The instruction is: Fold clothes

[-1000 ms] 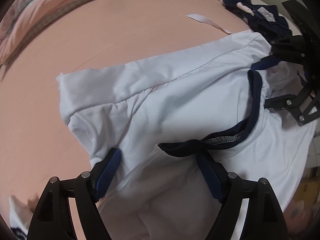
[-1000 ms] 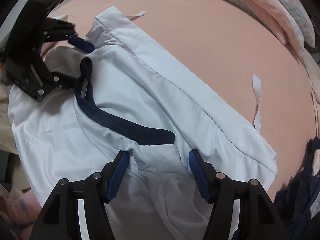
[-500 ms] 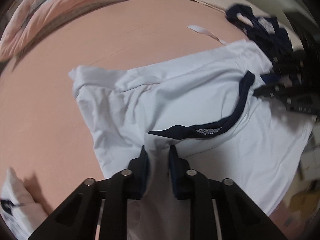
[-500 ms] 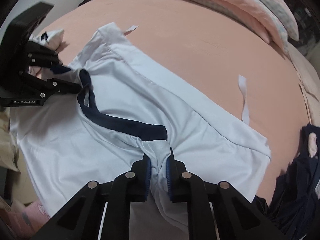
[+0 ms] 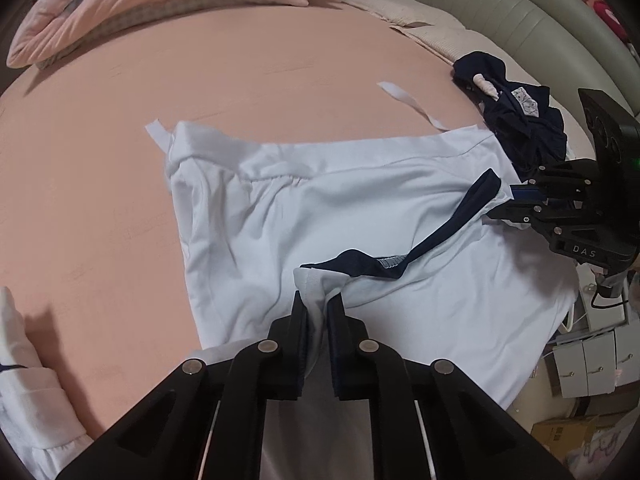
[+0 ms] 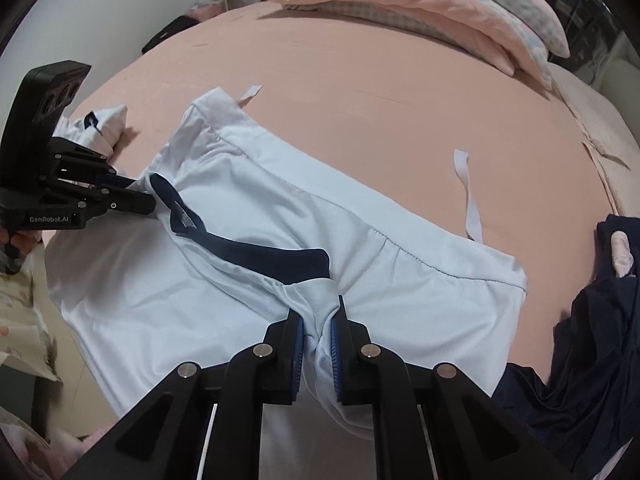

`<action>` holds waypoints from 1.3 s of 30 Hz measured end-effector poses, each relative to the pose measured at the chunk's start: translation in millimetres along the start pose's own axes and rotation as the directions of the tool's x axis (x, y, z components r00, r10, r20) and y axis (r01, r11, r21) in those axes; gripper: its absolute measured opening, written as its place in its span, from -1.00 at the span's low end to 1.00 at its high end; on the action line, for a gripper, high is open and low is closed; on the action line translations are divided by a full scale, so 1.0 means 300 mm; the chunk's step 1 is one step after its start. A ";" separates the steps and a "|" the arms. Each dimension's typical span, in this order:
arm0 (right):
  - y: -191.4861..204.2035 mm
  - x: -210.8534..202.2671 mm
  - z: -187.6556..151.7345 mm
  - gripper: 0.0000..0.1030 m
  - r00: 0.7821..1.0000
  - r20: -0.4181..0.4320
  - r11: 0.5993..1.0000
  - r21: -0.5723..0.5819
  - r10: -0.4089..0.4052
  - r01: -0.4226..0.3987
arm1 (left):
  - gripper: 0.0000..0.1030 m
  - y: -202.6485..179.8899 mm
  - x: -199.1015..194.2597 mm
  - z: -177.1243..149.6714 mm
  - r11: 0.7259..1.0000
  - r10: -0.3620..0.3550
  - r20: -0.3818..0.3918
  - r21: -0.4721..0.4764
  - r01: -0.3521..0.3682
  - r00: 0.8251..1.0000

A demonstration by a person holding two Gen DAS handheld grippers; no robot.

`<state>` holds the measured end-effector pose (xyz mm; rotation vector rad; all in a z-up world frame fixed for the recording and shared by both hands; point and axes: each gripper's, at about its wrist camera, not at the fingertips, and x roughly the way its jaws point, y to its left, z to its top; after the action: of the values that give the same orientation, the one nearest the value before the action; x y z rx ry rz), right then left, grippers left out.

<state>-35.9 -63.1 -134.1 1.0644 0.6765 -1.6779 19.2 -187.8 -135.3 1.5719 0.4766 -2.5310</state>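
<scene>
A white garment (image 5: pixel 320 216) with a navy collar band (image 5: pixel 440 236) lies spread on the pink bed sheet (image 5: pixel 200 80). My left gripper (image 5: pixel 318 300) pinches a fold of its white fabric just beside the collar's end, its jaws closing tight on it. At the collar's other end my right gripper (image 6: pixel 320 312) is shut on a bunched fold of the garment (image 6: pixel 380 248), next to the navy band (image 6: pixel 256 250). Each gripper also shows in the other's view: the right gripper (image 5: pixel 516 200) at the right edge, the left gripper (image 6: pixel 148 200) at the left edge.
A heap of navy clothes (image 5: pixel 516 120) lies right of the garment, and shows as the navy pile (image 6: pixel 592 340) too. Folded white clothing (image 5: pixel 24 380) sits at the left. A pink quilt (image 6: pixel 420 8) is piled at the bed's far end. The bed edge runs behind the grippers.
Both grippers went from open, straddling the fabric beside the collar, to shut on it. They have risen a little, and the pinched folds now stand up off the bed.
</scene>
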 end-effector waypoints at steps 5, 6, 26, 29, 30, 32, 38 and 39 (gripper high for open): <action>-0.014 -0.032 0.014 -0.83 1.000 0.025 1.000 0.017 -0.006 0.005 | -0.87 -0.001 -0.018 0.035 1.000 -0.010 0.020 -0.013 0.010 1.000; -0.017 -0.034 0.018 -0.83 1.000 0.028 1.000 0.019 -0.007 0.006 | -0.88 -0.005 -0.018 0.046 1.000 -0.013 0.025 -0.013 0.013 1.000; -0.131 -0.046 0.101 -0.83 0.997 0.014 0.995 0.067 -0.081 0.080 | -0.89 0.006 0.013 0.239 0.999 0.008 0.077 -0.048 -0.004 0.997; -0.155 -0.034 0.115 -0.83 0.996 0.010 0.993 0.081 -0.089 0.088 | -0.89 0.007 0.031 0.260 0.999 0.016 0.075 -0.052 -0.012 0.997; -0.159 -0.029 0.119 -0.83 0.995 0.009 0.992 0.080 -0.094 0.093 | -0.89 0.008 0.037 0.267 0.998 0.019 0.075 -0.055 -0.015 0.997; -0.167 -0.020 0.130 -0.83 0.995 0.005 0.992 0.078 -0.104 0.103 | -0.89 0.014 0.053 0.281 0.998 0.026 0.069 -0.065 -0.021 0.997; -0.198 0.024 0.159 -0.83 0.992 -0.021 0.988 0.091 -0.122 0.124 | -0.89 0.033 0.108 0.312 0.994 0.043 0.045 -0.098 -0.038 0.998; -0.202 0.034 0.161 -0.83 0.992 -0.027 0.988 0.091 -0.124 0.126 | -0.89 0.037 0.117 0.315 0.994 0.044 0.040 -0.103 -0.040 0.998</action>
<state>-109.7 -86.4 -124.2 1.1264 0.6977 -1.8230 -74.0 -227.0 -130.1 1.4738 0.5529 -2.4615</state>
